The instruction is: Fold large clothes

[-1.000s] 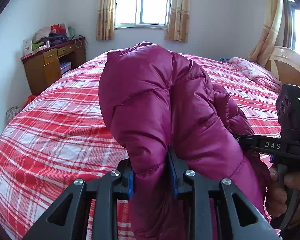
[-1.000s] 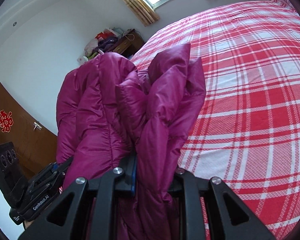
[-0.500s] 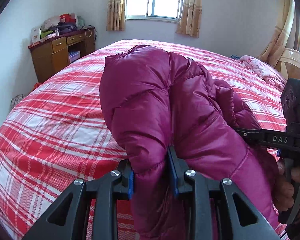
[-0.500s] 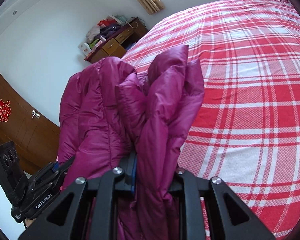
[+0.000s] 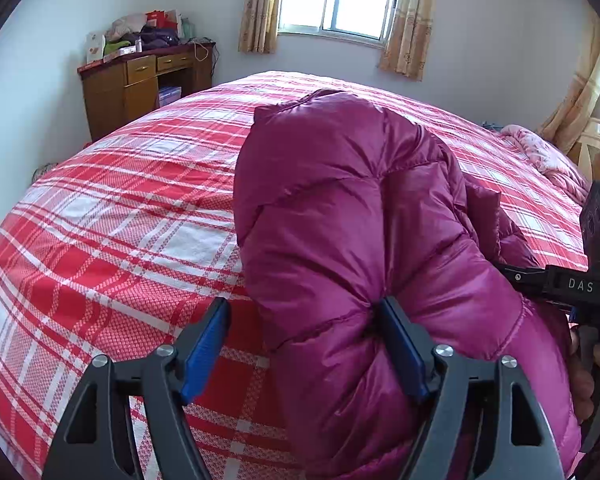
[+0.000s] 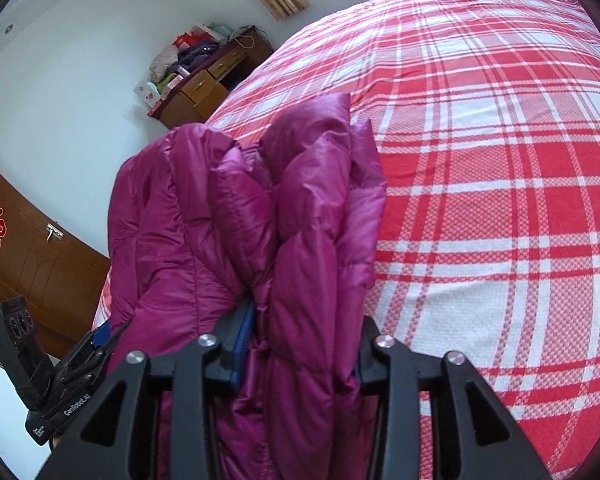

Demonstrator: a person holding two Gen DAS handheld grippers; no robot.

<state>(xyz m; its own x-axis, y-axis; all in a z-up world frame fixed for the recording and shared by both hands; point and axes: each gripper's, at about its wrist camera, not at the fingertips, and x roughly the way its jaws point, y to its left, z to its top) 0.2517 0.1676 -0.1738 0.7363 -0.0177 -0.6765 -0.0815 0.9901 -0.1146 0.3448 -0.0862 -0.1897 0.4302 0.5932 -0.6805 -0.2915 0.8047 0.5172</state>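
A magenta puffer jacket (image 5: 340, 200) is bunched up and held over the red plaid bed (image 5: 120, 220). My left gripper (image 5: 302, 308) has its jaws opening. Its left blue pad (image 5: 204, 352) stands clear of the fabric, while the right pad still touches a fold. In the right wrist view the jacket (image 6: 220, 220) rises in thick folds from my right gripper (image 6: 306, 316). Those jaws are opening too, but the fabric still fills the gap and bulges against both pads. Each gripper shows in the other's view: the right gripper (image 5: 560, 284) at the right edge, the left gripper (image 6: 96, 344) at lower left.
A wooden desk (image 5: 140, 84) piled with clutter stands by the wall at the bed's far left. A pink blanket (image 5: 548, 156) lies at the far right of the bed (image 6: 500, 160), near a pale chair (image 5: 596, 144). A brown door (image 6: 28, 248) is behind. A hand (image 5: 580, 380) grips the right tool.
The left jaws have swung wide apart, letting go of the jacket fold. The right jaws have parted somewhat around the fabric. Both grippers have sunk a little toward the bed.
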